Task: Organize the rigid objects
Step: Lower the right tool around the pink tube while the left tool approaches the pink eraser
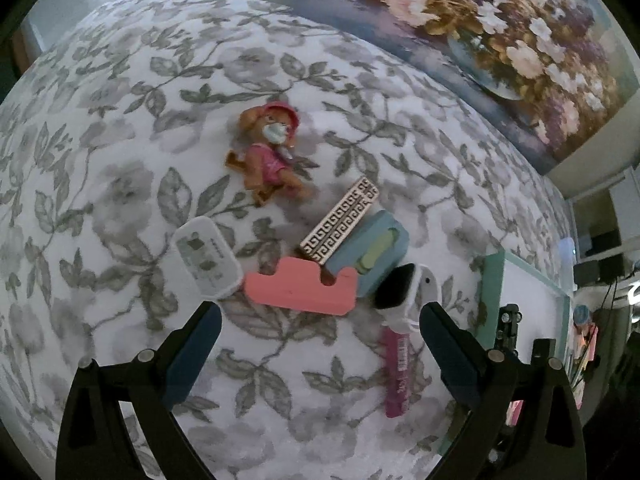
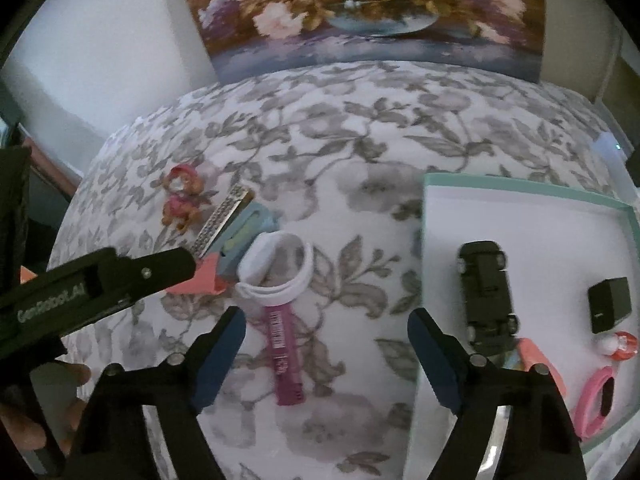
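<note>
On the floral cloth lie a pink block [image 1: 302, 290], a patterned bar [image 1: 340, 220], a blue case [image 1: 370, 246], a white remote-like case [image 1: 208, 258], a toy figure in pink [image 1: 270, 152], a white smartwatch [image 1: 404, 292] and a magenta tube [image 1: 396, 372]. My left gripper [image 1: 320, 344] is open just short of the pink block. My right gripper [image 2: 326, 354] is open and empty above the magenta tube [image 2: 286, 354], near the white smartwatch [image 2: 276, 270]. The left gripper's body [image 2: 100, 280] shows at the left of the right wrist view.
A teal-rimmed white tray [image 2: 520, 192] at the right holds a black toy car [image 2: 486, 290], a black cube [image 2: 610, 304], a pink band [image 2: 596, 404] and a red-white ball [image 2: 618, 344]. A flower painting [image 2: 360, 12] leans at the back.
</note>
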A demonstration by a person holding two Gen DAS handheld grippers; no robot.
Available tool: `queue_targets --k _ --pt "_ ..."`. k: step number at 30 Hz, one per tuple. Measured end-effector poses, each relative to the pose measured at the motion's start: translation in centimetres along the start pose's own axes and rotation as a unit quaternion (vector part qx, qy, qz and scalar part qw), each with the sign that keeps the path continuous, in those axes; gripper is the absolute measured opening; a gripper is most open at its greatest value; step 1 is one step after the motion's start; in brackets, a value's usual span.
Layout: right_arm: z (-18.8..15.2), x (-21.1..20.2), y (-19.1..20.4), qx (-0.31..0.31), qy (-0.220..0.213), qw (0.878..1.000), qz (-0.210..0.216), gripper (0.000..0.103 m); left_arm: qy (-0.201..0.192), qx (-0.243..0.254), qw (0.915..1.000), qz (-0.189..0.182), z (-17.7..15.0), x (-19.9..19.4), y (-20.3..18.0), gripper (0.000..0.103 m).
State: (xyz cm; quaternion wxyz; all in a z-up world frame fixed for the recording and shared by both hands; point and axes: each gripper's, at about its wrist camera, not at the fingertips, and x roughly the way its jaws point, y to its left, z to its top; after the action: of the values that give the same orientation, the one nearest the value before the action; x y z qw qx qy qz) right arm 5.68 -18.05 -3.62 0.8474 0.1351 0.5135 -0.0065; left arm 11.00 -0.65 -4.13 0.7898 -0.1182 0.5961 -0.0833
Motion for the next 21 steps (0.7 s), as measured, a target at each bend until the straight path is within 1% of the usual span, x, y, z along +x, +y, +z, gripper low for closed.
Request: queue_targets --k 3,7,9,12,16,18,21 --pt "-0.2 0.6 0.9 -0.012 0.007 1.000 0.006 0.082 0.000 -0.003 1.0000 -0.002 0.1 0.5 0.2 0.099" --pt "-0.6 1.5 1.7 -0.027 0.018 0.999 0.009 0.074 0.008 0.000 1.0000 -0.002 0.0 1.3 0.0 0.098" --pt "-0.8 2.1 1.9 -0.030 0.026 0.999 0.010 0.074 0.011 0.002 0.9999 -0.003 0.0 1.7 -0.1 0.098" --pt "-1.1 2.8 2.1 -0.035 0.035 0.999 0.009 0.070 0.009 0.007 0.9999 -0.002 0.0 2.0 -0.5 0.098" --pt "-1.3 3.5 2.1 -0.037 0.046 0.998 0.013 0.063 0.010 0.015 0.9998 0.006 0.1 2.6 -0.8 0.093" --pt "-1.4 3.8 2.0 -0.037 0.050 0.998 0.011 0.063 0.012 0.017 0.9997 0.012 0.2 3.1 -0.9 0.093" --pt "-1.6 4.3 2.0 -0.038 0.056 0.998 0.009 0.063 0.008 0.014 0.9998 0.011 0.3 3.3 -1.1 0.093"
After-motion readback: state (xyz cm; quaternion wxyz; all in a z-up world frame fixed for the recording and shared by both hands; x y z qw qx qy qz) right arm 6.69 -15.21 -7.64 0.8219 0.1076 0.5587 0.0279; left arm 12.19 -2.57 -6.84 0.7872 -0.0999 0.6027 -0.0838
